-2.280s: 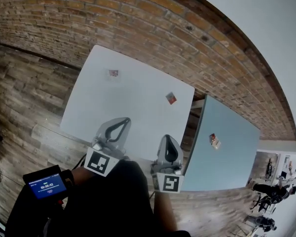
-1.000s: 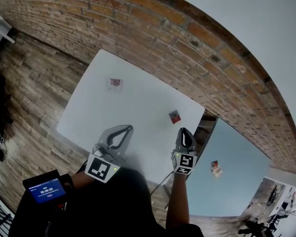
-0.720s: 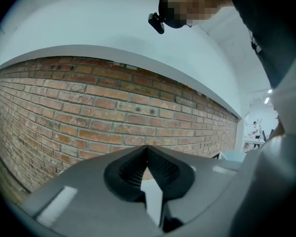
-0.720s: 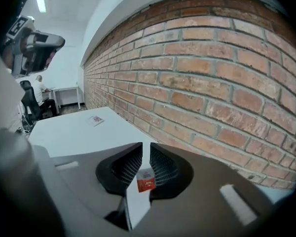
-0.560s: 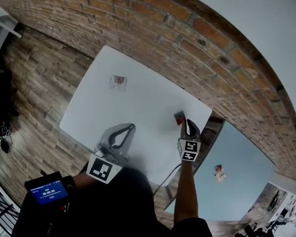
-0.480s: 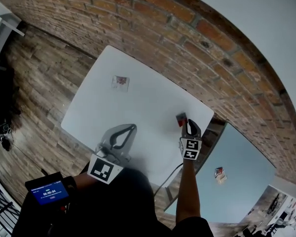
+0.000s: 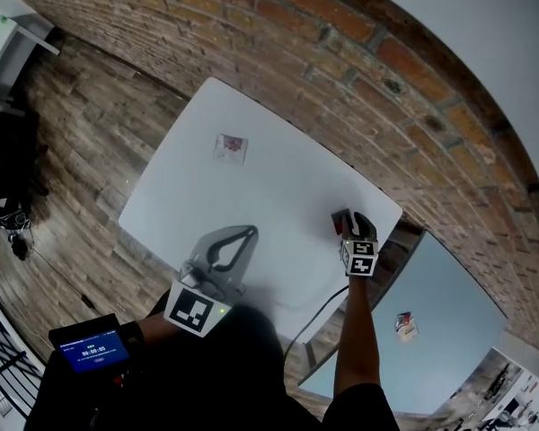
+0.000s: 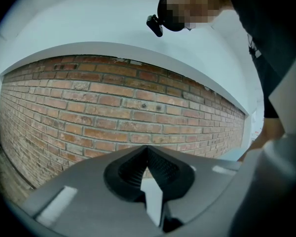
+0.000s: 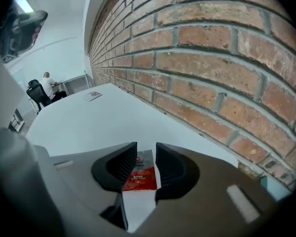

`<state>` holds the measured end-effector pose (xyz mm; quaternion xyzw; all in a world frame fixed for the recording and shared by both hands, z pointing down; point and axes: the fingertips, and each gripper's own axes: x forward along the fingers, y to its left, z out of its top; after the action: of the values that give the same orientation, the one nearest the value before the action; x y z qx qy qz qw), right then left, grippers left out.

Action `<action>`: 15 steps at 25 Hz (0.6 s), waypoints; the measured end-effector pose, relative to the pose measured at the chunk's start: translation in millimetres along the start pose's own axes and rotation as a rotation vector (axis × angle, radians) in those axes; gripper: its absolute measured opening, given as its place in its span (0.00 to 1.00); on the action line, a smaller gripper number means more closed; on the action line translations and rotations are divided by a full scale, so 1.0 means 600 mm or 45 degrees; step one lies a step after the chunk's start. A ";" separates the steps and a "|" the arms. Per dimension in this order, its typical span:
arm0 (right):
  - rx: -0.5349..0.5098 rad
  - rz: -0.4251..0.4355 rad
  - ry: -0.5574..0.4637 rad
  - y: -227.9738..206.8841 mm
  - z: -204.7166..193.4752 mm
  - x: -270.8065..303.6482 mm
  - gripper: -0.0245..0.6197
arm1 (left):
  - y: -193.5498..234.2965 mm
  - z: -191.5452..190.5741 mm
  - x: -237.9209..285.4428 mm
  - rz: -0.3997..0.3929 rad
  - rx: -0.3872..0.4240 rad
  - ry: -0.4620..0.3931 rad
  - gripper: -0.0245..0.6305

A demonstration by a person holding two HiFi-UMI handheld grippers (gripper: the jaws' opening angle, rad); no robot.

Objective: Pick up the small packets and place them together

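Right gripper (image 9: 146,154): jaws about half open, just been opening, not pressing. Red packet (image 9: 139,174) lies flat on bench (image 7: 251,196) between them, its long axis seemingly along the gap. Left gripper (image 8: 148,149): closed, empty, well apart from the packet.

Head view: high above, looks steeply down on white table (image 7: 251,187) and brick wall (image 7: 296,52). Left gripper view: low, roughly level, faces wall. Right gripper view: close over tabletop, angled down along wall. Head and right gripper views share table, wall, red packet (image 7: 339,220).
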<state>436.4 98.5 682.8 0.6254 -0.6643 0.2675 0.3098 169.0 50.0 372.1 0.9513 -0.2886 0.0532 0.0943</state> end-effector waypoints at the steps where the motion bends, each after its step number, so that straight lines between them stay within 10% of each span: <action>1: 0.003 0.015 0.011 0.001 -0.002 0.005 0.23 | -0.001 -0.003 0.000 0.001 -0.003 0.010 0.04; 15: -0.003 0.123 0.127 -0.004 -0.025 0.057 0.23 | 0.000 -0.016 -0.006 0.038 -0.021 0.043 0.04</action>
<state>439.3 86.8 718.3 0.5781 -0.6779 0.3121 0.3300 165.5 53.8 381.2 0.9450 -0.3018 0.0684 0.1061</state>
